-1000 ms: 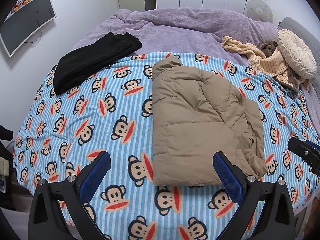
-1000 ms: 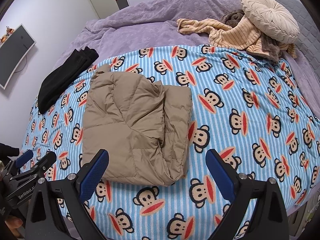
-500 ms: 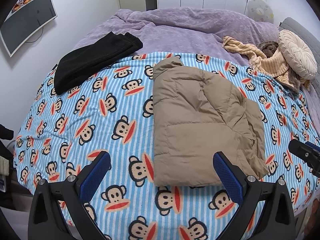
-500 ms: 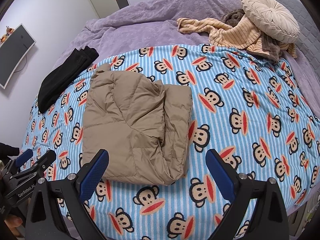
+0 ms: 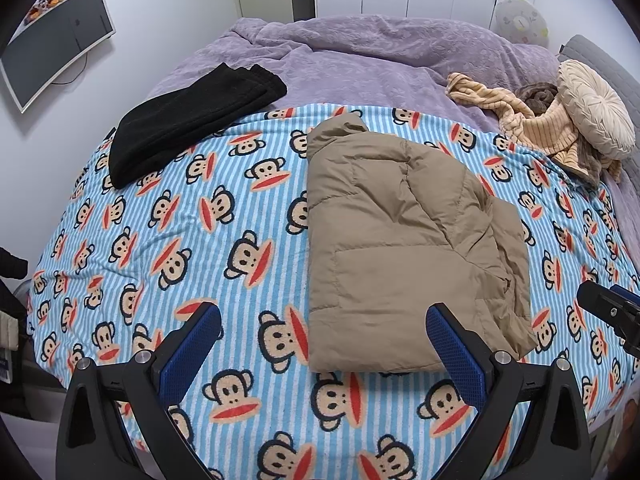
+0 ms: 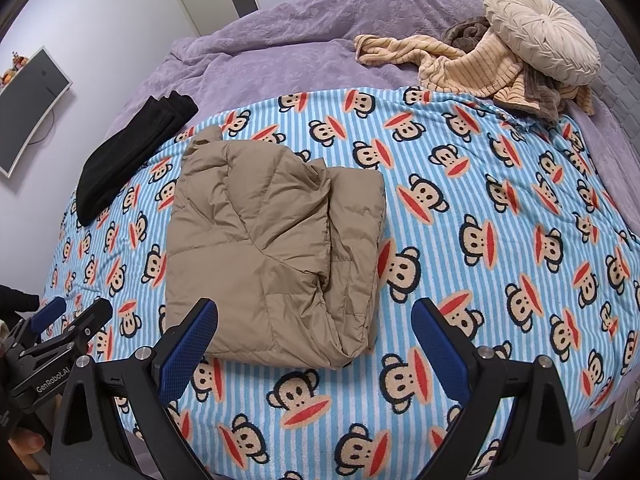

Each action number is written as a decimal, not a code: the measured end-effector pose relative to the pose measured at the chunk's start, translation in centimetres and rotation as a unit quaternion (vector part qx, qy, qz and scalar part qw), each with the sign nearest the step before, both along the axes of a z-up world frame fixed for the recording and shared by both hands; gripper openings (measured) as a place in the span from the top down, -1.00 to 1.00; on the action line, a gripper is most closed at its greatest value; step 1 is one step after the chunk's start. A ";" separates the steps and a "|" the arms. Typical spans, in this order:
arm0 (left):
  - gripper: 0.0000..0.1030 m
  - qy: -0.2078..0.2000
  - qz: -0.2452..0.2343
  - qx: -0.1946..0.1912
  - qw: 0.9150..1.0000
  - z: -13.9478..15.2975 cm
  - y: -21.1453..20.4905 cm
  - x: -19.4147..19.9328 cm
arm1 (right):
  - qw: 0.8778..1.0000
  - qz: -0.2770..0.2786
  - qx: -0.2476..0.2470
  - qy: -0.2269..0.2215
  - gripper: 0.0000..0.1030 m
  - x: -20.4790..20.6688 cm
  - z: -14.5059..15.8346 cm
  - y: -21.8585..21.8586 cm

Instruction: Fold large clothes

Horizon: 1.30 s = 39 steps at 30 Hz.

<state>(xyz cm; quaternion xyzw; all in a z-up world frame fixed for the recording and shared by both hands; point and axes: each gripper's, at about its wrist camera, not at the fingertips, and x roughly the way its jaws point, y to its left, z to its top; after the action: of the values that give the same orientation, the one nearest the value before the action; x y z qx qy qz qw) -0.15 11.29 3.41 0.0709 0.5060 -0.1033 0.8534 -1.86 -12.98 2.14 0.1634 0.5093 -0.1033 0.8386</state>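
Observation:
A tan puffer jacket [image 5: 404, 240] [image 6: 272, 248] lies folded into a rough rectangle on the blue striped monkey-print blanket [image 5: 180, 240] [image 6: 480, 240]. My left gripper [image 5: 322, 344] hovers open above the blanket's near edge, its right finger over the jacket's near hem, nothing between its blue pads. My right gripper [image 6: 314, 336] is open too, above the jacket's near right corner. Each gripper shows at the edge of the other's view: the right gripper [image 5: 612, 312] and the left gripper [image 6: 60, 328].
A folded black garment [image 5: 188, 120] [image 6: 132, 152] lies at the far left on the blanket's edge. A purple duvet [image 5: 360, 60] covers the far bed. Beige striped clothes [image 5: 532, 128] and a round cream cushion [image 6: 540, 40] sit far right. A monitor [image 5: 56, 56] hangs on the left wall.
Both views have shifted only slightly; the jacket lies as before and both grippers stay open.

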 end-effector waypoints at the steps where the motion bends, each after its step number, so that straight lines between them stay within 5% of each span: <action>1: -0.99 0.000 0.001 0.000 1.000 0.0 0.1 0.0 | 1.000 0.000 0.001 0.000 -0.90 0.0 0.0 0.0; 39: -0.99 -0.003 0.007 0.004 1.000 0.0 0.5 0.1 | 1.000 0.000 0.001 0.001 -0.90 0.1 0.0 0.0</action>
<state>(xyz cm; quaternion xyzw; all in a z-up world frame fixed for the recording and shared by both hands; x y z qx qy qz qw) -0.03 11.76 3.40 0.0714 0.5040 -0.0949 0.8555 -1.80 -13.01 2.09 0.1641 0.5105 -0.1028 0.8378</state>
